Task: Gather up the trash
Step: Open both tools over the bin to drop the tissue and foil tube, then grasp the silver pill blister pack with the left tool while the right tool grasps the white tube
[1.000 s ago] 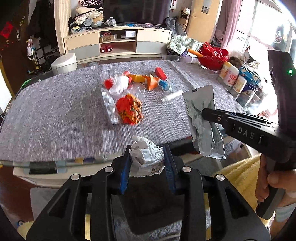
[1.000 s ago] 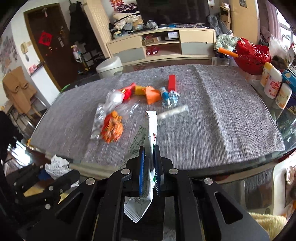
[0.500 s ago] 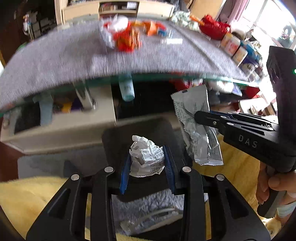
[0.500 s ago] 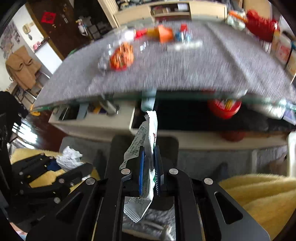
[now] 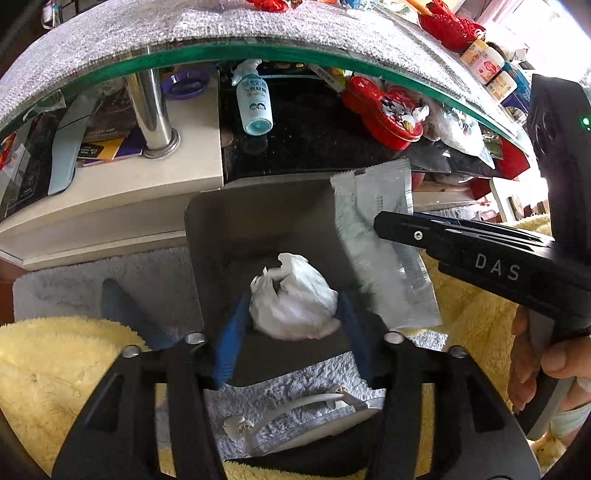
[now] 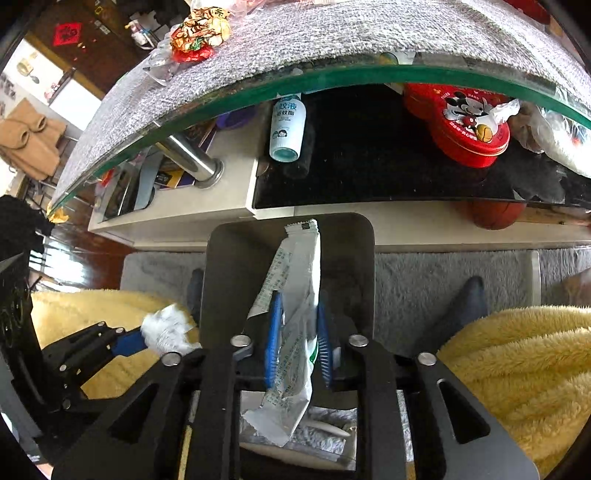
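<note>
Your left tongs (image 5: 295, 325) have just been opening: the blue pads now stand apart from the crumpled paper ball (image 5: 293, 301), which sits loose between them, no longer squeezed as it was a second ago. Your right tongs (image 6: 297, 339) have just been opening too, and the long white wrapper (image 6: 295, 314) hangs slack between the parted pads instead of being pinched flat. Both have dropped from above the desk (image 6: 332, 48) to over the dark bin (image 5: 221, 229) on the floor, so this looks like the release into it. The ball is white, creased and printed faintly; the wrapper is silvery white, torn at one end, with small print. More bright wrappers (image 6: 199, 33) wait on the desk.
</note>
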Motion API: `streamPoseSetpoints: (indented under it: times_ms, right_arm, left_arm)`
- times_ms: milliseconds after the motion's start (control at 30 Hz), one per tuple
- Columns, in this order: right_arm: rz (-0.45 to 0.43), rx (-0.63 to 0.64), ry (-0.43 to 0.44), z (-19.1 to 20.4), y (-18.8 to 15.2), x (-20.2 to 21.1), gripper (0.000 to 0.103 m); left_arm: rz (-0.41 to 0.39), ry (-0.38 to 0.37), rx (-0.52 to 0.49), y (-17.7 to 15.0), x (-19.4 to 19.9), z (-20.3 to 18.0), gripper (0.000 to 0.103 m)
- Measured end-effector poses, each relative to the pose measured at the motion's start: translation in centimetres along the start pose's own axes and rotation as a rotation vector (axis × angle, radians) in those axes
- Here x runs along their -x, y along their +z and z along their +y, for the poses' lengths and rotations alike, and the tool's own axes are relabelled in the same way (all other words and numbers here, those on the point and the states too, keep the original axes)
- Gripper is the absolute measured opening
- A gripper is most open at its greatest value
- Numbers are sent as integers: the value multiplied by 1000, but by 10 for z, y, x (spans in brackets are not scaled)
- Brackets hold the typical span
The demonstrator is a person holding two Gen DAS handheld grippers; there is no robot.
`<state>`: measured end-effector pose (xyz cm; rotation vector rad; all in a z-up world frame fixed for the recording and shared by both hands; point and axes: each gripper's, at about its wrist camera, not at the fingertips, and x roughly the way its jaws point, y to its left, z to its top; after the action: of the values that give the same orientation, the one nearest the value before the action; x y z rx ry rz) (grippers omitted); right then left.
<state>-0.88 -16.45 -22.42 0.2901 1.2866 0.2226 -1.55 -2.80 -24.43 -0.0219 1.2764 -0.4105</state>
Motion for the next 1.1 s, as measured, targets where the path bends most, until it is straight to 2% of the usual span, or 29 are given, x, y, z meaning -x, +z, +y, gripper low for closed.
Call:
streamPoseSetpoints:
  times_ms: [33,200,267,333,433,533,700,900,1100]
  right_arm:
    - [-5,-2,3,1,1,1,49]
    - [-26,-14,-2,-3,5,9,52]
    - [-60,-16,-24,-6,8,21,64]
    - [-107,-18,-56,-8,13,34,83]
    - [-194,-42,-84,-17,22,60,95]
    - [-254,-67,-94,-25,33,82,96]
    - [-316,-82,-112,-34,55,104,97]
    - [-350,-99,-130,-39,84,109,98]
    - [-370,-78,-149,-28,118,102,98]
  left_arm:
    - [-2,3,-1,1,1,0,55]
    - [-16,24,7,4,7,2,63]
    - [-32,38,9,6,13,4,68]
    - [-62,54,14,9,24,7,77]
    - [-107,82,22,18,40,11,86]
    - [-152,110,18,27,59,11,90]
    - [-206,116,25,44,81,14,91]
    - [-246,154,34,74,95,23,91]
    - [-293,188,36,115,103,34,91]
